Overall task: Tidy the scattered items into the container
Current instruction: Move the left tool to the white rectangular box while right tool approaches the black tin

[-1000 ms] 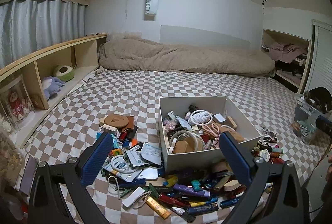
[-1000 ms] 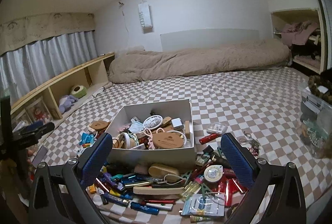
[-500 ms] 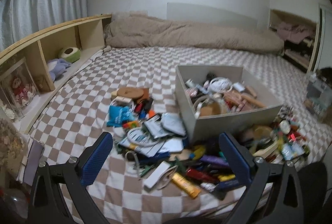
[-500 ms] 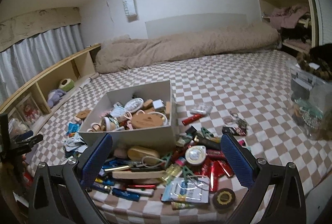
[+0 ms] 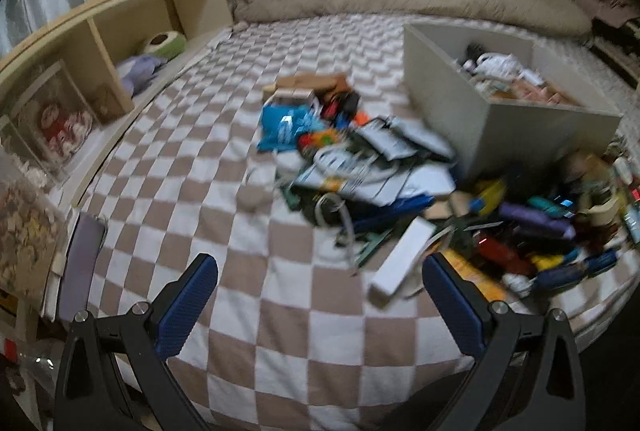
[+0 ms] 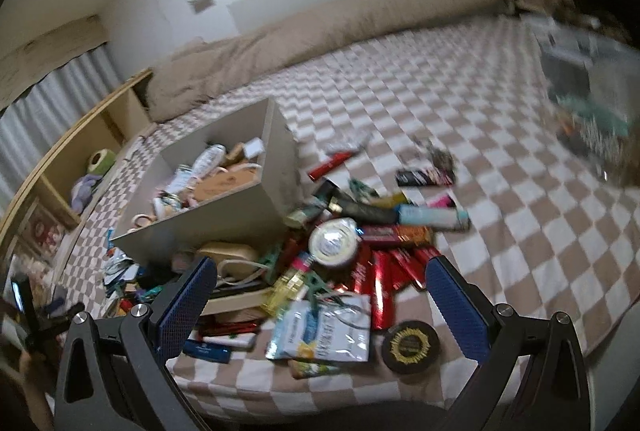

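While both tools gape wide and hold nothing, the left tool (image 5: 320, 295) hangs over bare checked bed (image 5: 192, 167) and the right tool (image 6: 322, 297) over the clutter (image 6: 360, 251). Scattered items lie heaped around the half-filled box (image 6: 224, 215) on the bed.

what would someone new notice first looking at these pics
The heap of small items spilled over the checkered bedspread draws the eye first: tubes, packets and a round white tin, crowded against the near side of the box. Next comes the open grey box itself, already partly filled. In the foreground, the left gripper and right gripper both hang open and empty above the mess.
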### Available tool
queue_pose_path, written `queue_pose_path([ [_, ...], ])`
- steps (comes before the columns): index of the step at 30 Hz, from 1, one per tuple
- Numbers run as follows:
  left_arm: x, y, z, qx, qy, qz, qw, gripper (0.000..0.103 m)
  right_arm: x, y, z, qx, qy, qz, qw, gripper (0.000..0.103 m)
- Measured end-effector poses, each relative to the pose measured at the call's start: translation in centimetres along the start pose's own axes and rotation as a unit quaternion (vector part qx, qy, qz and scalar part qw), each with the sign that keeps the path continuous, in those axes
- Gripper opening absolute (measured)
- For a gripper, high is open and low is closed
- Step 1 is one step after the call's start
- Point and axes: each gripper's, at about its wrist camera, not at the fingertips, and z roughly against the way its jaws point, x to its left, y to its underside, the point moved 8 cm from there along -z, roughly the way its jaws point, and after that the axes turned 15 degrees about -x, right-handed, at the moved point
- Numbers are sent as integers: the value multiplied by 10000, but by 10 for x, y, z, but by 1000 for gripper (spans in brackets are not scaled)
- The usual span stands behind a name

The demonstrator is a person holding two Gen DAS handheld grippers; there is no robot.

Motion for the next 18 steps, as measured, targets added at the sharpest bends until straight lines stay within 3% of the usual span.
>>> queue_pose_path([
  [6,-3,23,-21,477,128,-94,9987,103,-40,19,-12,402,398,-468,9973,103],
  [9,-8,33,-32,803,281,-68,9964,103,-56,33,-17,851,480,-518,9939,103],
  [18,-24,47,-55,1222,526,-72,9911,103,-68,63,-18,2053,616,741,9739,103],
])
